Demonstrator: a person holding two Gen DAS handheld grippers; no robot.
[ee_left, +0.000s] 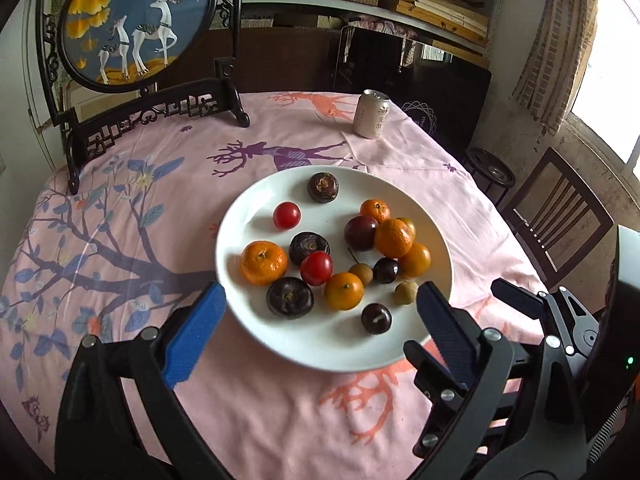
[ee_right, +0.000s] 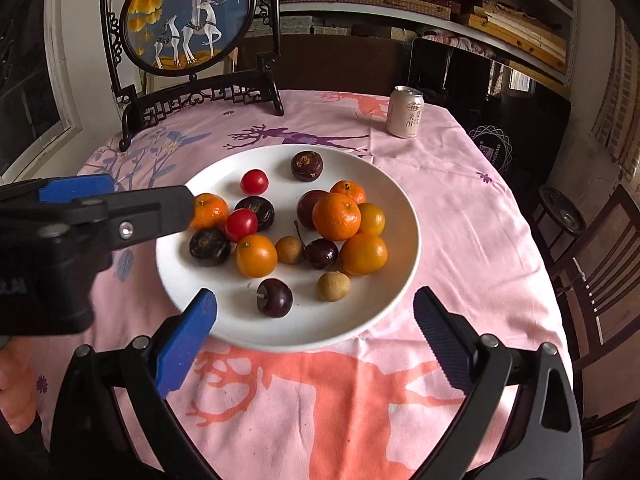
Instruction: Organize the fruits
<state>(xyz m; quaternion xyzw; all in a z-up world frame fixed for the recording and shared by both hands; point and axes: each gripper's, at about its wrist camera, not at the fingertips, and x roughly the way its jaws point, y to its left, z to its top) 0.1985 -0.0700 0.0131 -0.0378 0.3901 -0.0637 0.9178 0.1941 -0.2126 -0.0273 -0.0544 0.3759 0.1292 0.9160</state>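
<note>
While both grippers hang over the near edge of the table, neither one has anything in it. The left gripper has its blue-padded jaws spread wide, with the near rim of the white plate showing between them, and the pads touch no fruit. Same deal for the right gripper: jaws wide apart, nothing clamped, just the plate edge and a dark cherry sitting in the gap further out.

All the fruit is on that plate, which sits in the middle of the pink tablecloth with the deer print. Pretty mixed pile: several mandarins bunched on the right side with one more mandarin off on the left, two cherry tomatoes, a few dark brown water chestnuts, dark cherries, and a couple of tan longans near the front. The right-hand cluster is touching, with one mandarin stacked up on the others.

Behind the plate there's a drink can standing upright, well apart from it, and a round deer-painting screen in a black carved stand at the back left. In the right wrist view the left gripper pokes in from the left, just over the plate's left rim.
</note>
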